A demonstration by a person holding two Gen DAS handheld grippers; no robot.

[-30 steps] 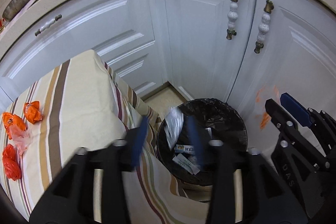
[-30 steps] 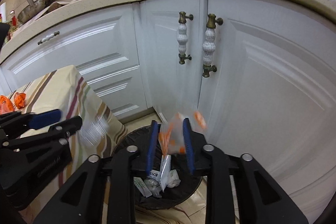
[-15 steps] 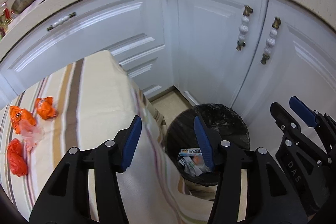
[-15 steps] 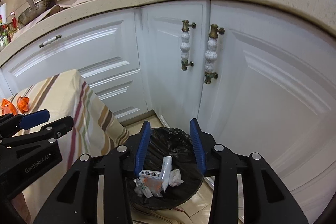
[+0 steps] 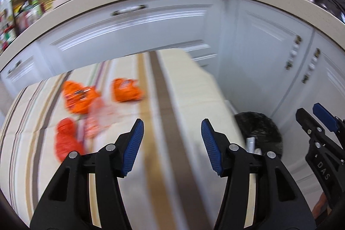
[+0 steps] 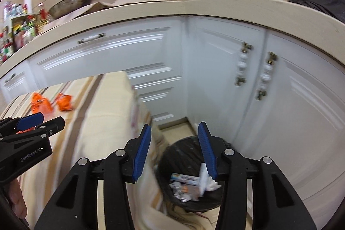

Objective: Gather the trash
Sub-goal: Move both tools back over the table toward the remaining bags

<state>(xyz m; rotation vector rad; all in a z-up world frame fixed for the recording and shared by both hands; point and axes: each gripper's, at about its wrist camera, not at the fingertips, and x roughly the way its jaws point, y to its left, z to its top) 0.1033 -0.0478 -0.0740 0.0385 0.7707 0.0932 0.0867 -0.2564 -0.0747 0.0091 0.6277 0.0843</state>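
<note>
Orange wrappers point(image 5: 79, 98) scattered on the striped tablecloth point(image 5: 187, 87) left of the bin, left gripper point(image 5: 172, 143) above the cloth, jaws spread and empty, black-lined trash bin point(image 6: 183, 167) holding discarded packets, right gripper point(image 6: 174, 150) over it, jaws opening with nothing between them.

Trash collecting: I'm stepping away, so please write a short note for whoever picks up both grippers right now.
Left gripper: nothing between its jaws, above the striped tablecloth.
Right gripper: jaws opening, nothing between them, above the trash bin.
Things: orange wrappers lie on the tablecloth; the bin stands on the floor by the white cabinets.
Done: several wrappers are in the bin.
Left: bin the orange wrappers.
</note>
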